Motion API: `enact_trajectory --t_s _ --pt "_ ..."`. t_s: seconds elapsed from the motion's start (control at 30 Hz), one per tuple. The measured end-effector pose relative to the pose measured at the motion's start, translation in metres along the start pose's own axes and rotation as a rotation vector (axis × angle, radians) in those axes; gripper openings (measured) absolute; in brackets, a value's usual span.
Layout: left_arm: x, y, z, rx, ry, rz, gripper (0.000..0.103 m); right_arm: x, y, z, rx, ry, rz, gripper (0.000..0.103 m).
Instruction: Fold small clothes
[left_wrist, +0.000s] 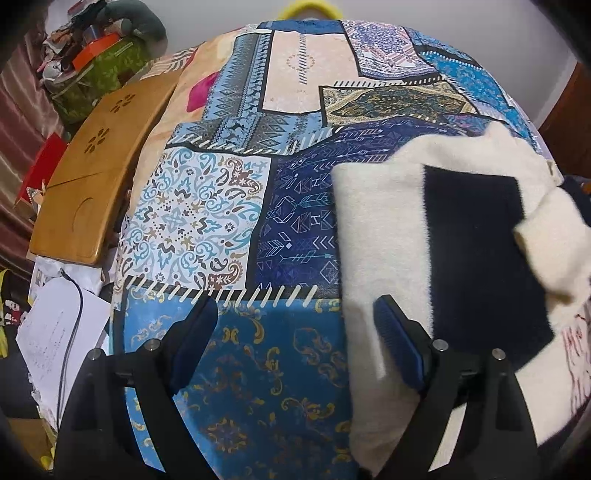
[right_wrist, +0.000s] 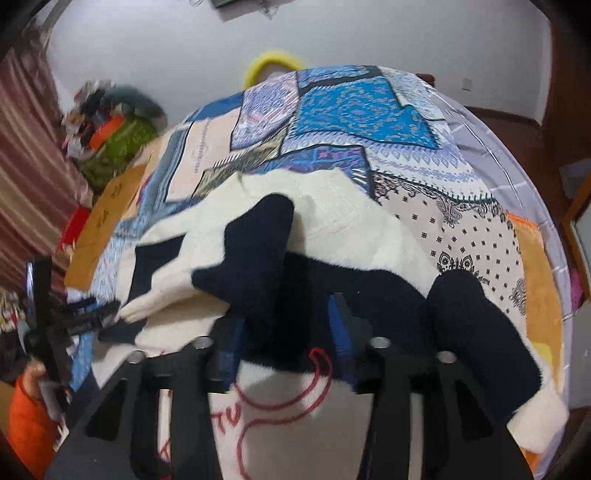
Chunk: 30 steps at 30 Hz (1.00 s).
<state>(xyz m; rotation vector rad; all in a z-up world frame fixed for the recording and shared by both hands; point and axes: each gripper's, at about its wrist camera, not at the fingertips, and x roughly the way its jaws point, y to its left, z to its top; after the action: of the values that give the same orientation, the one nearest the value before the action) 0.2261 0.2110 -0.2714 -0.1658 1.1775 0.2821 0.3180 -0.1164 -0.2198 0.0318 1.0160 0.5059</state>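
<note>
Left gripper (left_wrist: 295, 332) is spread wide with nothing in it, right pad over the sweater (left_wrist: 384, 229) edge. Right gripper (right_wrist: 284, 332) has let go, jaws parted over the navy sleeve (right_wrist: 258, 258); sweater's on the bedspread (left_wrist: 207, 206), half folded

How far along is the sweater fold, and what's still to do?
Partly done: the cream and navy sweater lies on the patterned cover, one sleeve already across its body. In hand: nothing; the left tongs are open over the cover beside the sweater's edge, and the right tongs have no cloth pinched. Left: the navy sleeve trails off to the side, and the body is still rumpled.
</note>
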Motion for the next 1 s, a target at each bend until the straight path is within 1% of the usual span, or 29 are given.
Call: enact_trajectory --t_s 0.07,0.1,0.13,0.2,0.23,0.3,0.37,0.43,0.53,0.63,0.67,0.8,0.9,0.97,1.0 --pt "-0.008 -0.002 0.0 0.01 -0.009 -0.014 0.087 -0.008 0.01 0.001 -0.051 -0.017 -0.003 0.057" --pt "-0.014 -0.004 -0.001 0.016 -0.017 -0.022 0.087 -0.011 0.014 0.001 -0.071 -0.024 -0.004 0.066" --pt "-0.019 -0.006 -0.002 0.021 -0.024 -0.029 0.087 -0.015 0.018 0.0 -0.092 -0.039 -0.007 0.069" --pt "-0.028 -0.012 -0.004 0.036 -0.039 -0.046 0.087 -0.026 0.03 0.0 -0.141 -0.09 -0.019 0.069" --pt "-0.033 -0.016 -0.004 0.047 -0.049 -0.053 0.087 -0.029 0.035 0.001 -0.159 -0.114 -0.021 0.072" --pt "-0.04 -0.023 -0.006 0.069 -0.065 -0.06 0.087 -0.033 0.048 0.003 -0.197 -0.141 -0.007 0.075" --pt "-0.047 -0.033 -0.007 0.098 -0.077 -0.073 0.087 -0.029 0.06 0.005 -0.223 -0.14 0.012 0.075" --pt "-0.051 -0.043 -0.007 0.125 -0.085 -0.085 0.087 -0.019 0.072 0.006 -0.253 -0.117 0.032 0.075" --pt "-0.052 -0.053 -0.01 0.148 -0.081 -0.09 0.087 0.005 0.088 0.004 -0.281 -0.046 0.065 0.075" --pt "-0.052 -0.057 -0.014 0.171 -0.073 -0.108 0.087 0.034 0.092 -0.001 -0.266 0.059 0.125 0.075" --pt "-0.053 -0.058 -0.015 0.176 -0.075 -0.108 0.087 0.04 0.093 -0.002 -0.259 0.08 0.133 0.075" --pt "-0.053 -0.056 -0.018 0.187 -0.078 -0.095 0.087 0.067 0.097 -0.007 -0.26 0.15 0.125 0.075" --pt "-0.05 -0.051 -0.018 0.173 -0.066 -0.09 0.087 0.079 0.099 -0.008 -0.276 0.166 0.111 0.075" --pt "-0.048 -0.048 -0.018 0.164 -0.059 -0.09 0.087 0.08 0.101 -0.007 -0.289 0.158 0.102 0.067" --pt "-0.047 -0.047 -0.019 0.16 -0.056 -0.091 0.087 0.079 0.102 -0.007 -0.296 0.153 0.098 0.059"
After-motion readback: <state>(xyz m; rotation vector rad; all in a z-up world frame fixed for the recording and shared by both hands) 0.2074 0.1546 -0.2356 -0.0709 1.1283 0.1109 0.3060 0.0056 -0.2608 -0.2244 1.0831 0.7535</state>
